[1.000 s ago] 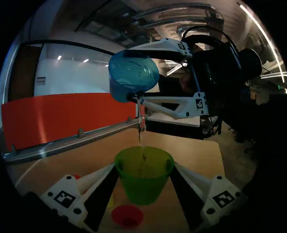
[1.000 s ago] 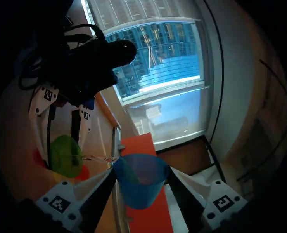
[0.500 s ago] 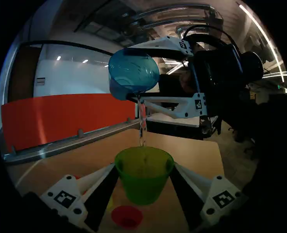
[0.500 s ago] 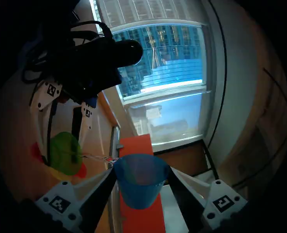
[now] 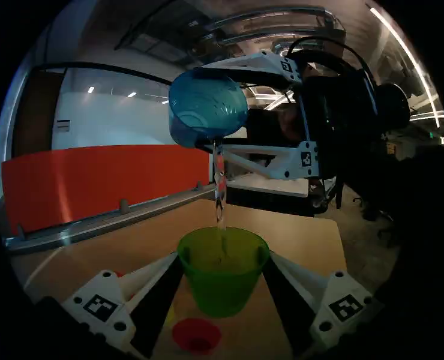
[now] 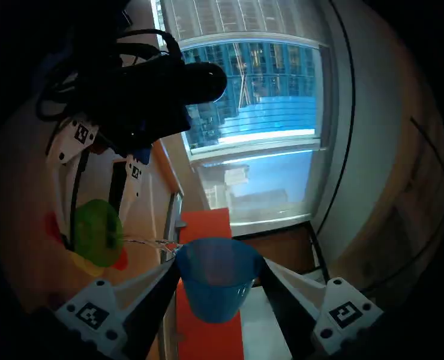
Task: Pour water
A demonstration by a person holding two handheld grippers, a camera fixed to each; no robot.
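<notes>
blue cup tipped up high, water streaming down into the green cup

left gripper sits low and level over the wooden table, both fingers pressed on the upright green cup. right gripper is above it, rolled on its side, fingers clamped on the blue cup with its mouth tilted down. square black-and-white markers on the fingers, and a red cup on the table below.
</notes>
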